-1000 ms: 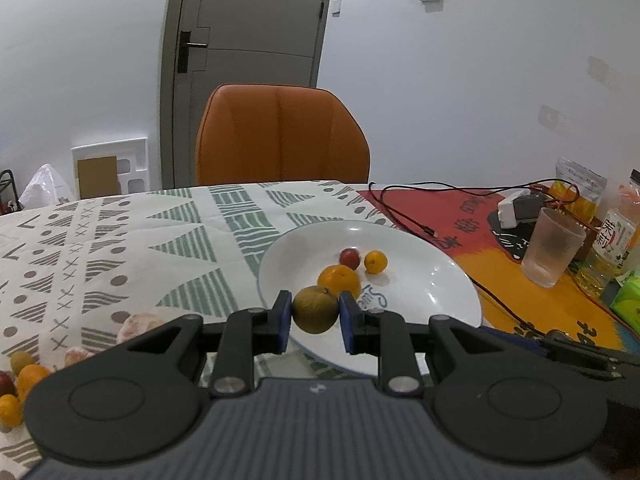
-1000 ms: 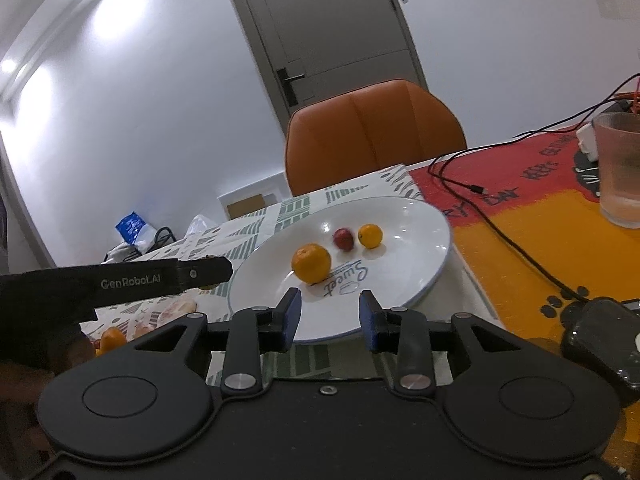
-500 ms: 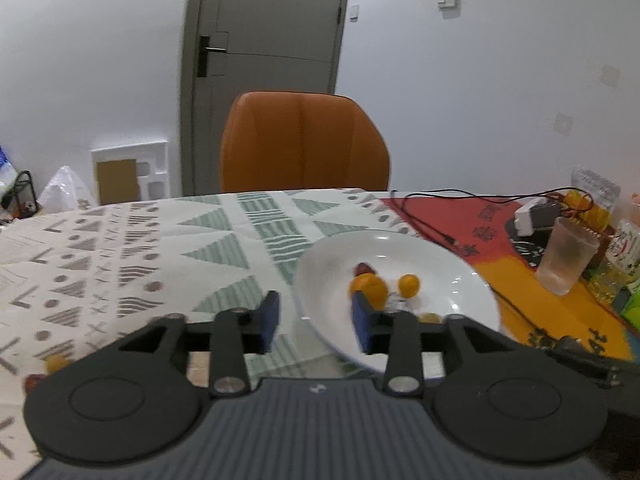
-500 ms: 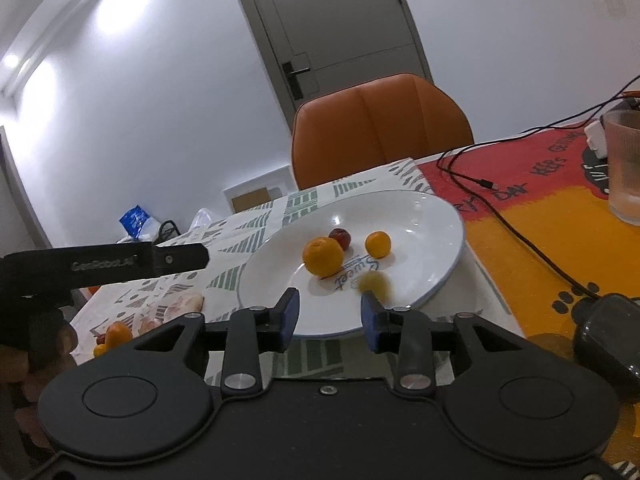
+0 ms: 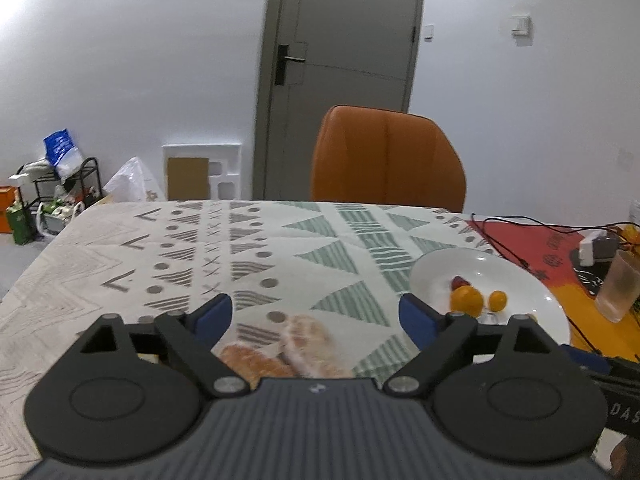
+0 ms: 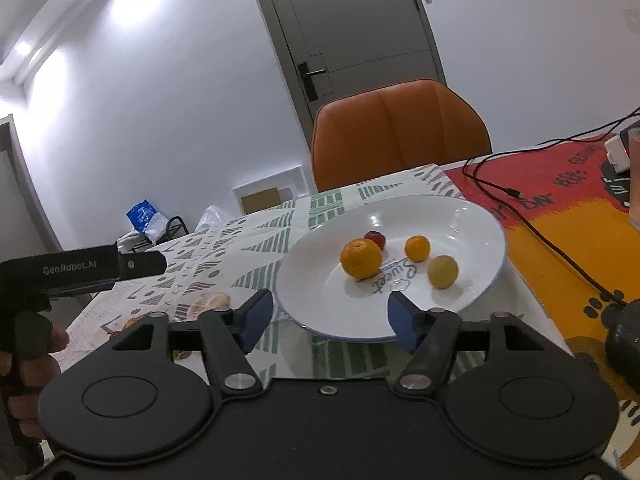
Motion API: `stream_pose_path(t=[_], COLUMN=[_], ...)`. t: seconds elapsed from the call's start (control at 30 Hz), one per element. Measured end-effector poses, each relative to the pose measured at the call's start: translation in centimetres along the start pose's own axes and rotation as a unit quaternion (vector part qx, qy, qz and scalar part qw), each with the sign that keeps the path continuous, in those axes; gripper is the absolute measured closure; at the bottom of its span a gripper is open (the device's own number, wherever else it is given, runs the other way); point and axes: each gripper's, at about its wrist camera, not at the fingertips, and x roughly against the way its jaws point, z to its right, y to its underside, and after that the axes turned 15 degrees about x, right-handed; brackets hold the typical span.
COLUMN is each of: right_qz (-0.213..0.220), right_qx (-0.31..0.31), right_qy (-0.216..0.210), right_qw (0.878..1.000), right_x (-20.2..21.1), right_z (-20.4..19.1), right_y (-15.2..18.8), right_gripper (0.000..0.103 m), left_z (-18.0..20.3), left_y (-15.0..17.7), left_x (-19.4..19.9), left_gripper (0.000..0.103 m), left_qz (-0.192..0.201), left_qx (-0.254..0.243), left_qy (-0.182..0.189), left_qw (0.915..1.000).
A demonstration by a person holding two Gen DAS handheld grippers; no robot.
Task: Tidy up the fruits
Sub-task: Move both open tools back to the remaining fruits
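Observation:
A white plate (image 6: 476, 216) holds a big orange (image 6: 360, 258), a small orange (image 6: 417, 248), a red fruit (image 6: 376, 239) and a yellow-green fruit (image 6: 443, 271). My right gripper (image 6: 332, 317) hovers open just in front of the plate's near rim, holding nothing. My left gripper (image 5: 315, 318) is wide open and empty over the patterned cloth, left of the plate (image 5: 532, 280). Two pale peeled fruit pieces (image 5: 304, 340) lie on the cloth between its fingers. The left gripper's body (image 6: 80, 270) shows at the left of the right wrist view.
An orange chair (image 5: 386, 160) stands behind the table. A black cable (image 6: 540, 232) runs over the red-orange mat (image 6: 568, 248). A frosted cup (image 5: 618, 286) and a white charger (image 5: 594, 248) stand at the right. Pale fruit pieces (image 6: 208, 302) lie left of the plate. A hand (image 6: 24, 376) grips the left tool.
My left gripper let go of the yellow-green fruit, which now lies on the plate. It opened wide and swung left, away from the plate. The right gripper opened wider.

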Motion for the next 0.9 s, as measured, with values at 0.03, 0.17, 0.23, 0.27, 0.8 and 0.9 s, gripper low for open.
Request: stream_pose_path(t=[0.03,0.17,0.23,0.27,0.8,0.9], right_qz=[0.0,0.003,0.003,0.003,-0.01,-0.013], right_qx=[0.002,0.014,0.017,0.019,0.052,0.059], right_qy=[0.0,-0.001,-0.004,-0.007,-0.025,-0.029], right_qw=[1.0,1.0,1.0,1.0,0.998,0.998], right_x=[0.0,-0.1,-0.2,-0.2,-1.5,-1.8], right_z=[-0.2,-1.1,-1.6,-1.9,-5.6,-6.2], right_y=[-0.1,-0.5,-0.7,-0.8,-1.5,-1.5], right_gripper=[0.033,0.024,0.023,0.022,0.02,0.02], left_z=[-0.3,-1.5,-2.1,-2.5,-7.1,-8.1], left_y=[0.0,0.0,-0.2,-0.4,-0.8,-0.9], left_x=[0.1,0.8,1.2,1.3,2.3,2.3], left_gripper=[0.014,0.013,0.013,0.013,0.013,0.013], left_qz=[0.0,0.006,0.01,0.012,0.021,0.021], left_qx=[0.003,0.01,0.016,0.019,0.046,0.052], left_qy=[-0.003,-0.011,-0.015,-0.016,-0.051,-0.058], left_qw=[1.0,0.9999,0.9997,0.9996,0.9974,0.9967])
